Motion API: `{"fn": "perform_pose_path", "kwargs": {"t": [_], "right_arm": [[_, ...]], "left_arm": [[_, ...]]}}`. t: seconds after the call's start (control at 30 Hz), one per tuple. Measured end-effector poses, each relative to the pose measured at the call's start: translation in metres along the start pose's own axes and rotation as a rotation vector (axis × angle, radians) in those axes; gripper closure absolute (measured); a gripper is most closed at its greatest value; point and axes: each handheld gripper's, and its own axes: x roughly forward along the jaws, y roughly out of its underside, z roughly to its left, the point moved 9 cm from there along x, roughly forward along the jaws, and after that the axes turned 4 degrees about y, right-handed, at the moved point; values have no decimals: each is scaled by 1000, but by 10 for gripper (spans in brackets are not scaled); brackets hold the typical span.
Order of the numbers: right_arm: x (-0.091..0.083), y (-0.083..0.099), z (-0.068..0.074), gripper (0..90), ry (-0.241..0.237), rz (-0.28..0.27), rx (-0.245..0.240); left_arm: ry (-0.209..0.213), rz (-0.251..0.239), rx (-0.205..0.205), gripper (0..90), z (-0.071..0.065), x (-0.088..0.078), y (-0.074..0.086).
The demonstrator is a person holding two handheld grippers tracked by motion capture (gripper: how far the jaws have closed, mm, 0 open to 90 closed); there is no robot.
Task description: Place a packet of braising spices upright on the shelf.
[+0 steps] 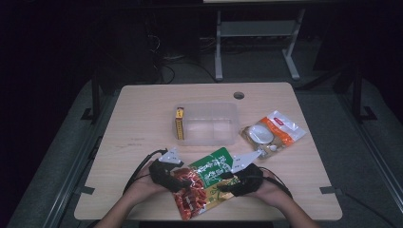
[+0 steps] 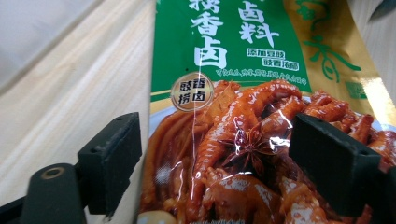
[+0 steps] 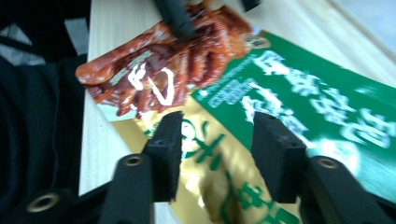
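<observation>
Looking down from the high view: light wood worktop (image 1: 142, 118) with a round cable hole (image 1: 239, 95) near the far edge, dark room behind, grey carpet floor, white legs of another desk (image 1: 218, 47) further back, loose cables on the floor. One snack pouch (image 1: 204, 183), green and gold with red braised chicken feet printed on it, lies flat at the near edge, slightly over it, between both hands. Left tool (image 1: 177, 183) sits on the pouch's left, red end; right tool (image 1: 227, 183) on its right, gold side. In the left gripper view the left tool (image 2: 215, 154) has its jaws well apart, straddling the pouch (image 2: 243, 93): one jaw over bare wood just off the pouch edge, the other over the printed food. In the right gripper view the right tool (image 3: 217, 149) also has its jaws apart, with the gold part of the pouch (image 3: 280, 93) showing between them; a jaw of the left tool lies across the red end at the top of that view. Cannot tell whether either tool touches the film. Rest of worktop, counted: one clear plastic bin (image 1: 209, 124) mid-table, one yellow box (image 1: 179, 123) standing just inside its left wall, one orange-and-clear packet (image 1: 273, 133) right of the bin, well apart from the pouch. Two tools, two hands, one pouch.
</observation>
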Motion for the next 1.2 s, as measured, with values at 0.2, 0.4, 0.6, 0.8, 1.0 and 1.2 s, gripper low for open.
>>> {"fn": "perform_pose_path", "kwargs": {"t": [0.2, 0.4, 0.6, 0.8, 1.0, 1.2], "right_arm": [[-5, 3, -8, 408, 17, -2, 19], [0, 6, -6, 388, 10, 24, 5], [0, 7, -6, 385, 12, 28, 10], [-3, 6, -7, 384, 17, 19, 15], [-3, 6, -9, 385, 24, 15, 15], [-6, 4, -10, 384, 26, 3, 27]], "left_arm": [[16, -10, -11, 134, 1, 4, 3], [7, -7, 10, 153, -1, 4, 4], [-2, -5, 52, 260, -4, 4, 3], [-7, 5, 85, 388, -9, 4, 3], [7, 2, 102, 582, -11, 4, 1], [36, -3, 84, 758, -10, 4, 0]]}}
